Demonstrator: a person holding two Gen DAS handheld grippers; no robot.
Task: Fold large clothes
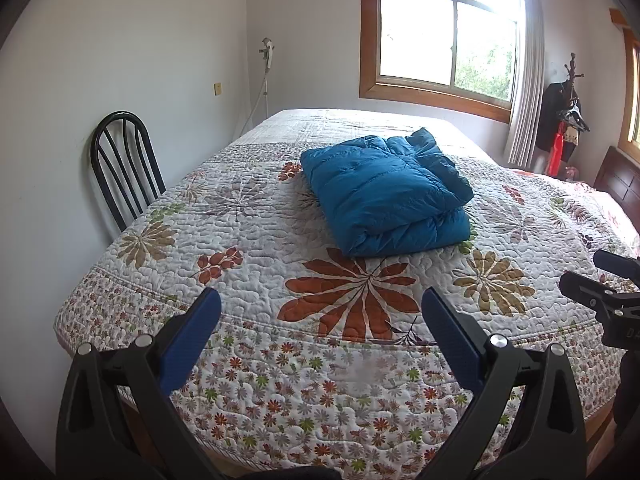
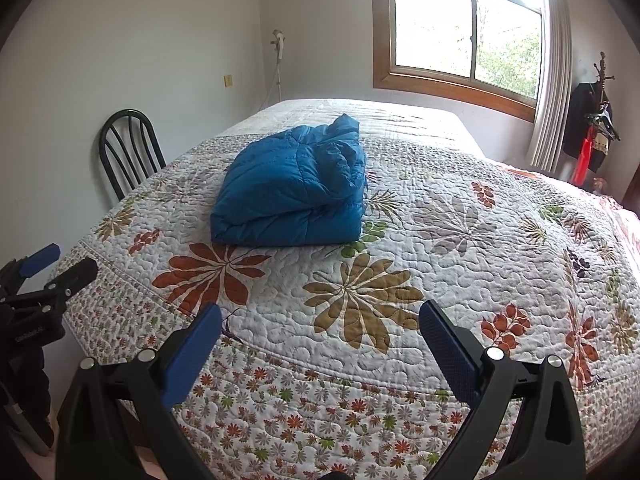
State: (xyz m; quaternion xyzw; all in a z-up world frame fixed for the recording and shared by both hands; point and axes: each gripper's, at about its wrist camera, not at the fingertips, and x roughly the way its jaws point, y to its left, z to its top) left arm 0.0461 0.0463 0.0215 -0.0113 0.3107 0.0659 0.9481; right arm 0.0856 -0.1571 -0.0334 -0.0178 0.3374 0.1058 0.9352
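1. Jacket point(image 1: 386, 192) — blue, quilted and puffy, lying as a squared bundle on the middle of the bed. We read the rounded edge facing us as a fold line; looser fabric, perhaps a hood or collar, bunches up at the far end toward the window. We judge the folding done or very nearly so.

2. Quilt point(image 1: 248, 248) — white, stitched, printed with large rust and olive flowers. It covers the bed flat and gives the jacket a broad, soft surface to lie on, which is likely why the folding is done here.

3. Left gripper point(image 1: 320, 308) — we hold it low over the near edge of the bed, fingers spread wide with nothing between them. It is well apart from the jacket and points toward it.

4. Right gripper point(image 2: 320, 322) — same posture: fingers spread, nothing held, hanging over the near border of the quilt. Each tool shows at the edge of the other's view, so we hold them side by side.

5. Chair point(image 1: 124, 164) — black metal, against the wall at the left side of the bed, clear of the work.

6. Coat stand point(image 1: 570, 116) — far right, by the curtain, hung with dark garments; not involved.

7. Judgement — with both tools free and back from the bundle, we take this as a pause to check the fold.
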